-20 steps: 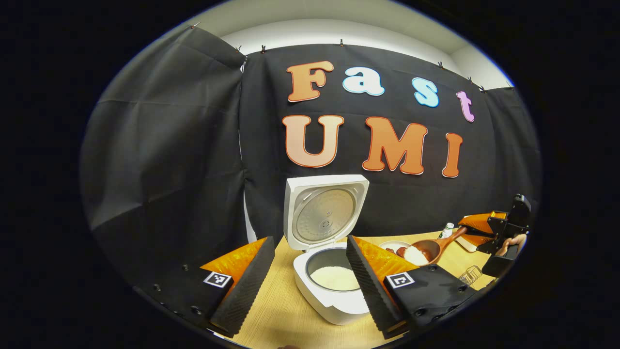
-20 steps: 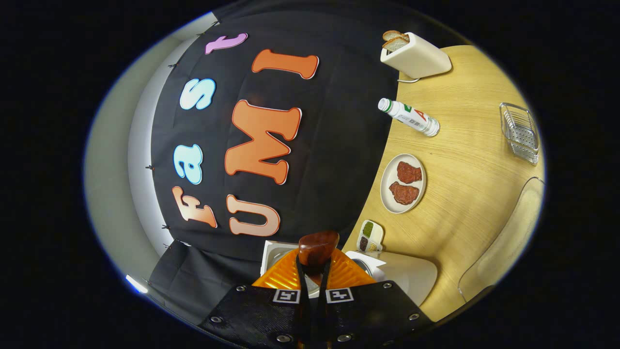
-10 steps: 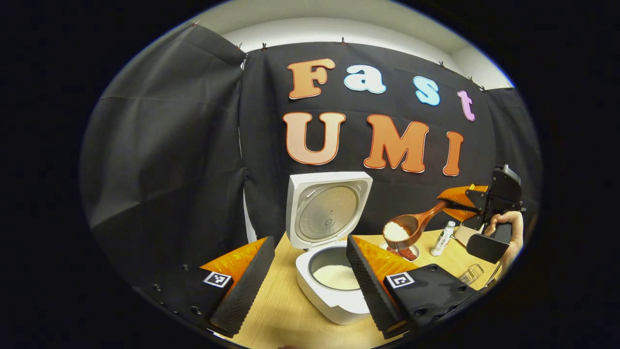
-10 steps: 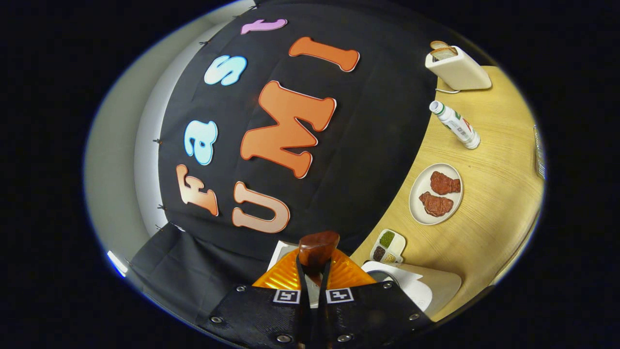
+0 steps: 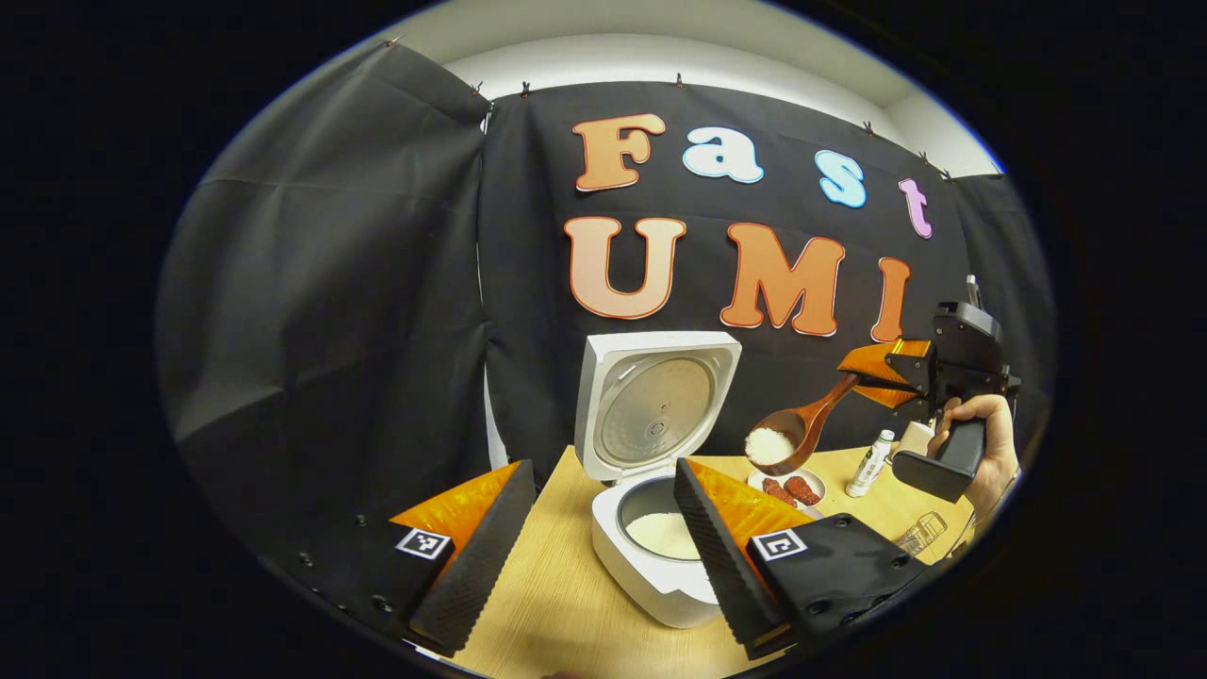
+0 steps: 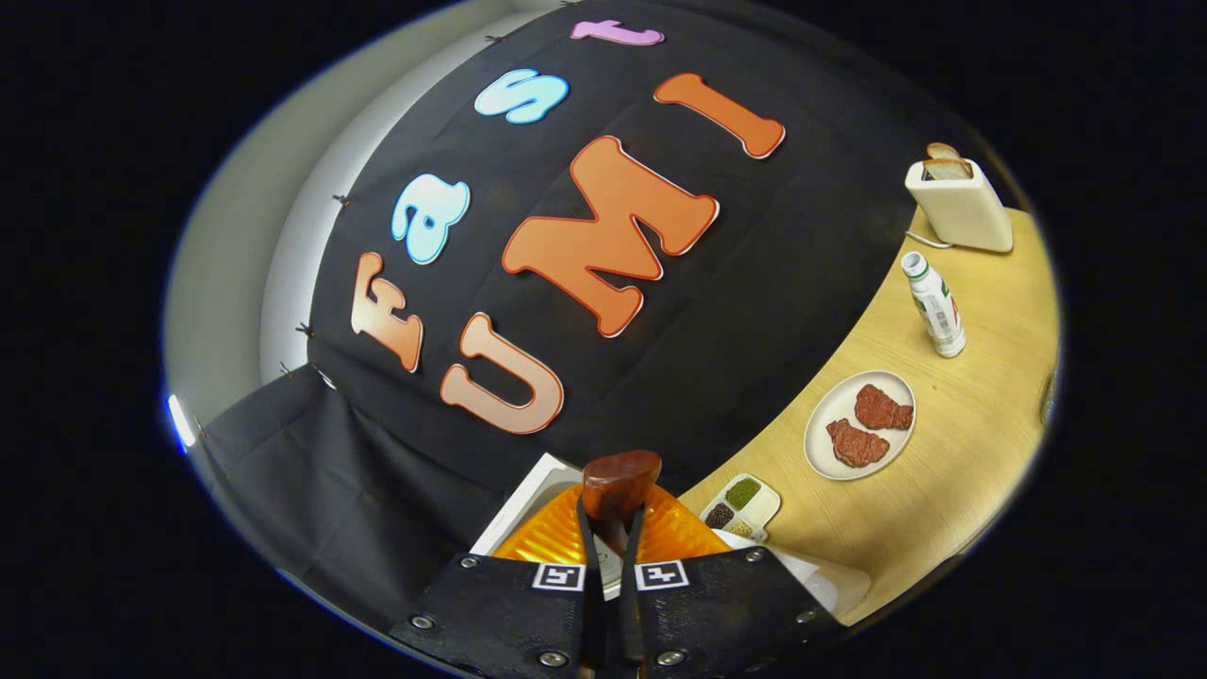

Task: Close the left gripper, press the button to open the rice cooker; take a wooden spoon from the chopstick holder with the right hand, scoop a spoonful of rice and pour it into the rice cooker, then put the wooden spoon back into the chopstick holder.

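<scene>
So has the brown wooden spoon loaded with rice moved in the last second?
Yes. In the left gripper view the wooden spoon has risen from the table toward the white rice cooker's open lid.

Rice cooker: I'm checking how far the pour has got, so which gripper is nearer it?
Left gripper: fingers straddle the rice cooker. Right gripper is off to its side, higher up.

Left hand-held gripper [image 5: 594,538] fingers spread wide; right hand-held gripper [image 6: 609,528] clamped, raised, hand [image 5: 981,443] gripping handle.

toaster [image 6: 960,204] with bread, bottle [image 6: 934,305], plate [image 6: 826,441] of meat, spice dish [image 6: 742,504]
</scene>
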Demonstrator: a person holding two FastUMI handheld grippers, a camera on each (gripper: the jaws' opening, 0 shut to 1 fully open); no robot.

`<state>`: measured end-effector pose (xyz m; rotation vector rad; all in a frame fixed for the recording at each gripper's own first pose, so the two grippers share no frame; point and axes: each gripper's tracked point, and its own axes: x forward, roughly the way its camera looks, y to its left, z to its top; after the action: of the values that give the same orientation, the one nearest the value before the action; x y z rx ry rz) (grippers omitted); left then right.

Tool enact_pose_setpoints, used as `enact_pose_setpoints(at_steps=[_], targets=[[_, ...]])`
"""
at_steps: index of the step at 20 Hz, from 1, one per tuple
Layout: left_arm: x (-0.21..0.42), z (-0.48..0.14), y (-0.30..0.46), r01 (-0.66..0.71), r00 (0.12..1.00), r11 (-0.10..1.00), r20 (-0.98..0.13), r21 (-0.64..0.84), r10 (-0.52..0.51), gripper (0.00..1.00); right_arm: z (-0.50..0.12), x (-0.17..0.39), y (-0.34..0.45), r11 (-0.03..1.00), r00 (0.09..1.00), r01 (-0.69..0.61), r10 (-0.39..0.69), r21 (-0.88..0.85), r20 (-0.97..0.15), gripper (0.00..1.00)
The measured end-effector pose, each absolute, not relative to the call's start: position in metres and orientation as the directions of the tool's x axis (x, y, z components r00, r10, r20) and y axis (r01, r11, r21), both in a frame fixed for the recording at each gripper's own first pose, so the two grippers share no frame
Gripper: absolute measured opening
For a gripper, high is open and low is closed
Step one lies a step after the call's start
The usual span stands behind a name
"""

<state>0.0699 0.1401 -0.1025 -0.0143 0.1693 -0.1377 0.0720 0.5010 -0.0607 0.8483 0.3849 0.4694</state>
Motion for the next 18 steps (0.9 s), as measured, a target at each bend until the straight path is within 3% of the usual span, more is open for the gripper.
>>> enact_pose_setpoints(at_steps=[18], targets=[[0.069, -0.107, 0.148, 0.127, 0.977, 0.991, -0.168, -0.03, -0.13, 1.0, -0.039, 0.063, 0.527, 0.67, 0.822, -0.394, 0.563, 0.628, -0.084, 0.05]])
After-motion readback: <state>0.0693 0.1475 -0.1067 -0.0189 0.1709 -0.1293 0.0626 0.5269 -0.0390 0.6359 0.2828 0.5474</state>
